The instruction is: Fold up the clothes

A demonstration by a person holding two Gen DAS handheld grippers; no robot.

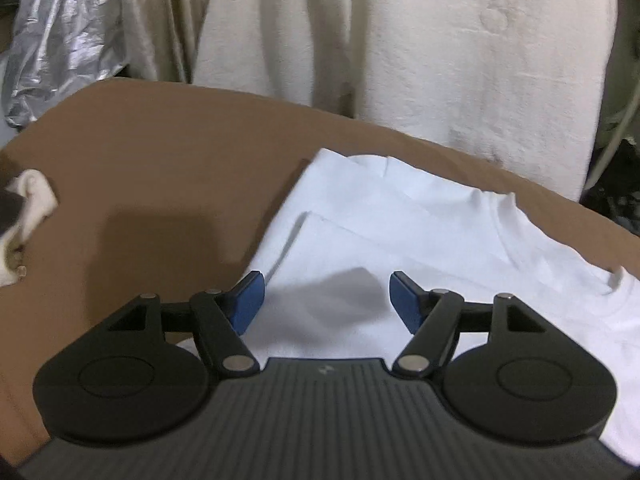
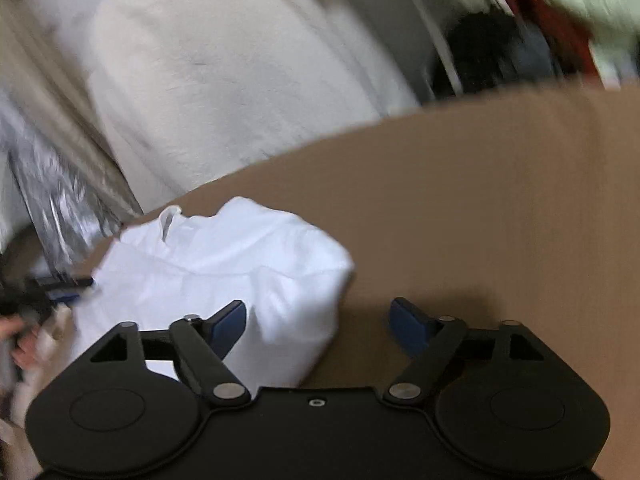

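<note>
A white T-shirt (image 1: 400, 240) lies partly folded on the brown table (image 1: 160, 168), its collar toward the right. My left gripper (image 1: 326, 300) is open and empty, hovering just above the shirt's near part. In the right wrist view the same shirt (image 2: 224, 272) shows as a bunched white heap. My right gripper (image 2: 318, 324) is open and empty, its left finger (image 2: 228, 326) over the shirt's right edge and its right finger over bare table. The left gripper's blue tip (image 2: 64, 290) shows at the shirt's far left edge.
A cream cloth (image 1: 32, 196) lies at the table's left edge. Large cream fabric (image 1: 440, 48) and silver foil (image 1: 60, 40) hang behind the table. Dark and red clutter (image 2: 520, 48) sits behind the far right edge. Brown table (image 2: 500, 200) stretches right of the shirt.
</note>
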